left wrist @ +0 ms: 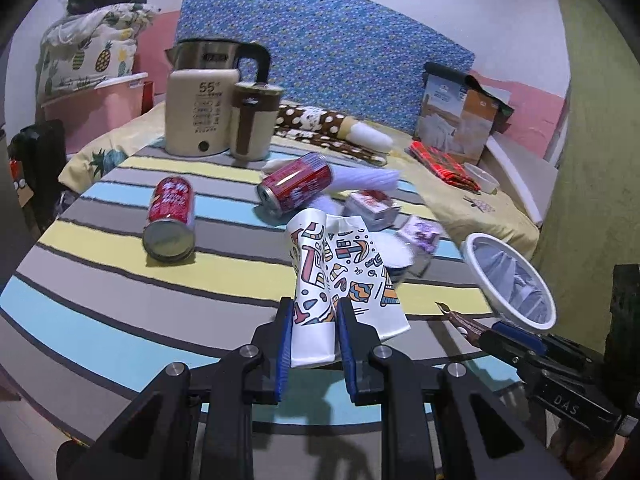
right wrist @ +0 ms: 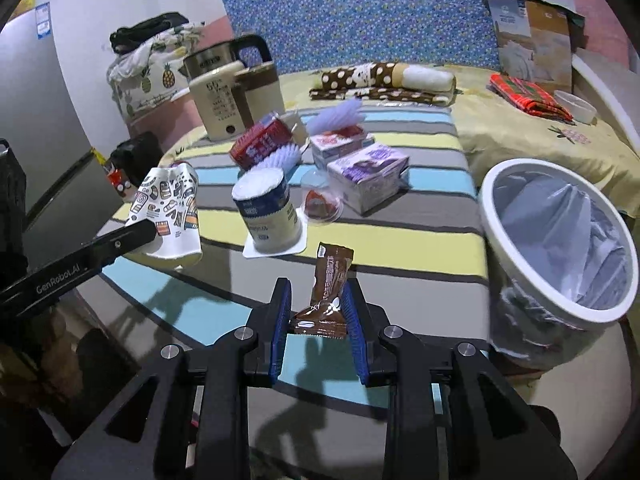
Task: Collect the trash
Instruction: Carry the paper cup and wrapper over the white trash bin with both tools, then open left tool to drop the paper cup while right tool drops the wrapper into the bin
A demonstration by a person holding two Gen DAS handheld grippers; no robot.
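Observation:
My left gripper (left wrist: 314, 308) is shut on a crushed white paper cup with colourful doodles (left wrist: 340, 276) and holds it above the striped table; the cup also shows in the right wrist view (right wrist: 172, 208). My right gripper (right wrist: 318, 296) is shut on a brown snack wrapper (right wrist: 326, 292), held above the table just left of the white trash bin with a plastic liner (right wrist: 560, 240). The bin also shows in the left wrist view (left wrist: 510, 280). Two red cans (left wrist: 172, 218) (left wrist: 296, 188) lie on their sides on the table.
A striped cloth covers the table (right wrist: 400, 240). On it are a kettle (left wrist: 204, 116), a beige mug (left wrist: 254, 124), a white tub (right wrist: 268, 208), small cartons (right wrist: 368, 172), a clear lid (right wrist: 320, 200) and a purple brush (right wrist: 340, 114). A bed with boxes lies behind.

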